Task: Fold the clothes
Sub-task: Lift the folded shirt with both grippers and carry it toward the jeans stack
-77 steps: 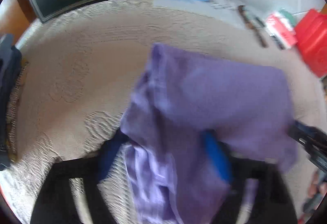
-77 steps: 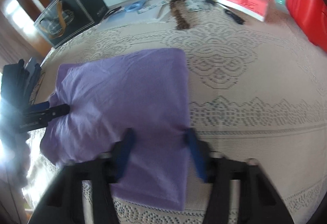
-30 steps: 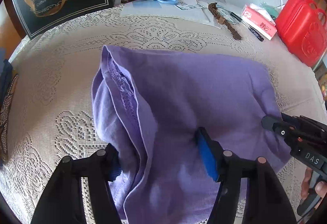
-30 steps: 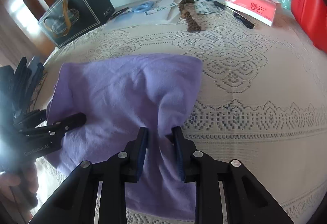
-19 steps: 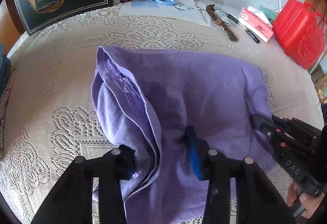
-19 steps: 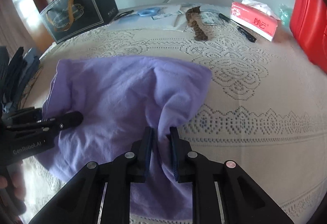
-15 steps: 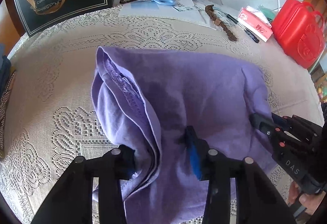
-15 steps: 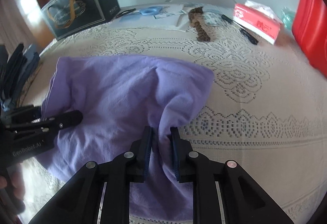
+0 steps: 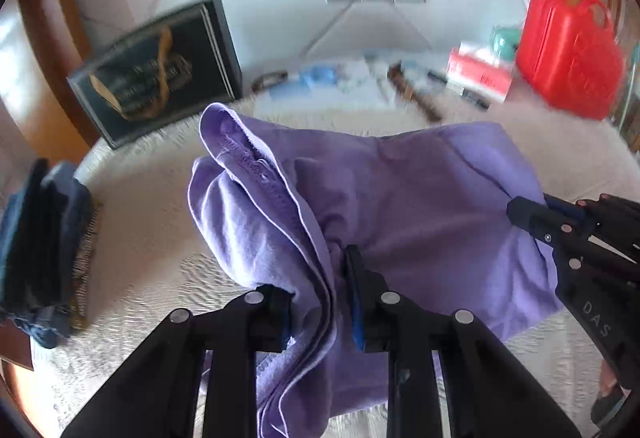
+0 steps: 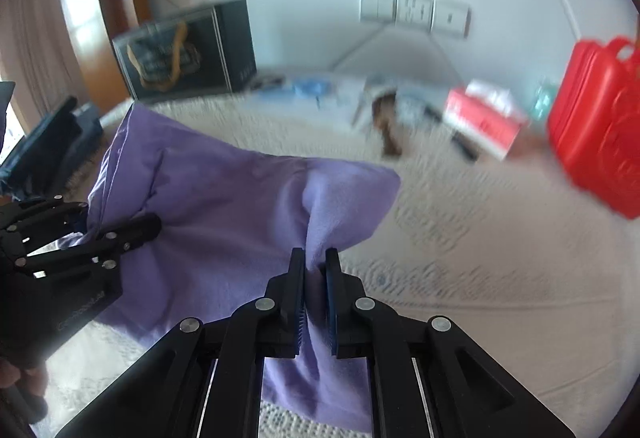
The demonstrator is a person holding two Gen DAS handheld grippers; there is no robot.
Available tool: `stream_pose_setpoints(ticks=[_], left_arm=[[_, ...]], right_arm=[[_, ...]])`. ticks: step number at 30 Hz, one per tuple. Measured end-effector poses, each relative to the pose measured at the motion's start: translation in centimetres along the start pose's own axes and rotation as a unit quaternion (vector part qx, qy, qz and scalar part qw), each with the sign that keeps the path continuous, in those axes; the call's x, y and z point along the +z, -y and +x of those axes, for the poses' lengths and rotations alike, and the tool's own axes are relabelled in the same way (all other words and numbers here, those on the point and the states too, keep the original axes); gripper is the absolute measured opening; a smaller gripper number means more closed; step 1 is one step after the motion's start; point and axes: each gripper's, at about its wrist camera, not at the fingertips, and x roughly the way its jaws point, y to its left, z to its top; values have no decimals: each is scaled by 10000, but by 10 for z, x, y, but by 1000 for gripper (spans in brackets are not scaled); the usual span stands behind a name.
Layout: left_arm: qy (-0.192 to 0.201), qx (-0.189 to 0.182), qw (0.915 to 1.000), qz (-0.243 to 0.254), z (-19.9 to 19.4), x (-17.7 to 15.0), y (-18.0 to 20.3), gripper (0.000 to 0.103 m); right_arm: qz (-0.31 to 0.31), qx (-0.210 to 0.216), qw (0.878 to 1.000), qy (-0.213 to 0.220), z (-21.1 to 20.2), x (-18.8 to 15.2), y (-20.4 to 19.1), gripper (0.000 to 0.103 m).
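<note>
Both grippers' jaws are closing on bunched folds of the purple garment: left gripper at its seamed edge, right gripper near its far corner. Bare lace-covered counter lies beyond the right jaws. Farther ahead stand a black box, tissue box and red case; dark folded clothes sit left.

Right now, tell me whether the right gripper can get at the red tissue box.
Probably not as things stand. The right gripper is closing on a bunch of the purple garment, so it is occupied. The tissue box lies far across the lace tablecloth, path unobstructed.
</note>
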Motion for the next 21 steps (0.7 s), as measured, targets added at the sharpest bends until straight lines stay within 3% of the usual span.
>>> stream_pose_setpoints(ticks=[9,21], left_arm=[[392,216,9988,-200,-91,5,-45,22],[260,508,9964,-629,-121,-10,-164,22]], right_arm=[[-277,220,9966,744,-88,25,-48,9],[-612,685,9928,775,-95,54,-162,9]])
